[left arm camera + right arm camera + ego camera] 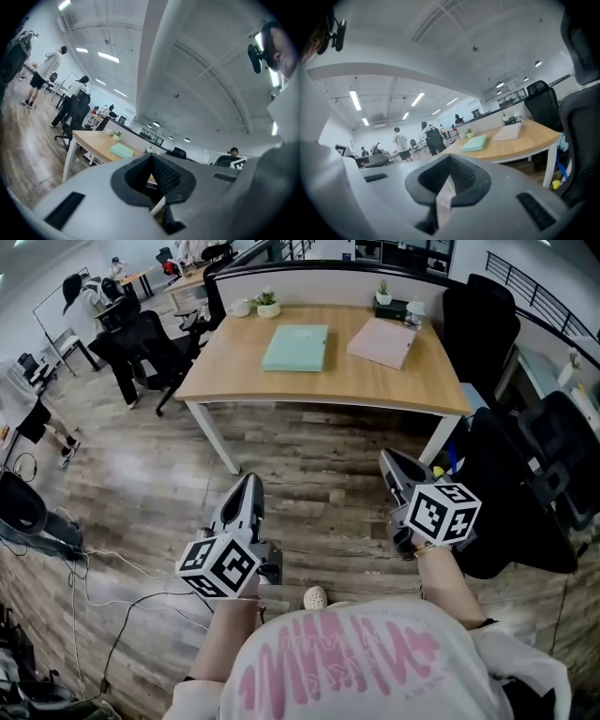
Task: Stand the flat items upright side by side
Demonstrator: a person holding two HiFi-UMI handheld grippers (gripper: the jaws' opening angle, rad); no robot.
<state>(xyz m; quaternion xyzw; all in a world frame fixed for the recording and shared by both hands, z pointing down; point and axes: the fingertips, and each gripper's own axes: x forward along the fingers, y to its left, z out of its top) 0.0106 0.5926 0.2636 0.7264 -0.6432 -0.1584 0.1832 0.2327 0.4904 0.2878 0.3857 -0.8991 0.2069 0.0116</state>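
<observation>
Two flat items lie on the wooden desk (422, 381): a mint-green one (296, 347) left of centre and a pink one (382, 341) to its right. Both lie flat, apart from each other. My left gripper (251, 480) and right gripper (387, 458) hover over the floor well short of the desk, both shut and empty. The left gripper view shows shut jaws (152, 160) with the green item (122, 150) far off. Past the shut jaws (451, 161) in the right gripper view I see the green item (474, 143) and the pink item (508, 131).
Black office chairs stand left of the desk (150, 352) and at the right (525, 493). Small potted plants (267, 304) and a cup sit along the desk's back edge by a partition. Cables (103, 596) trail on the floor at left. People stand far left.
</observation>
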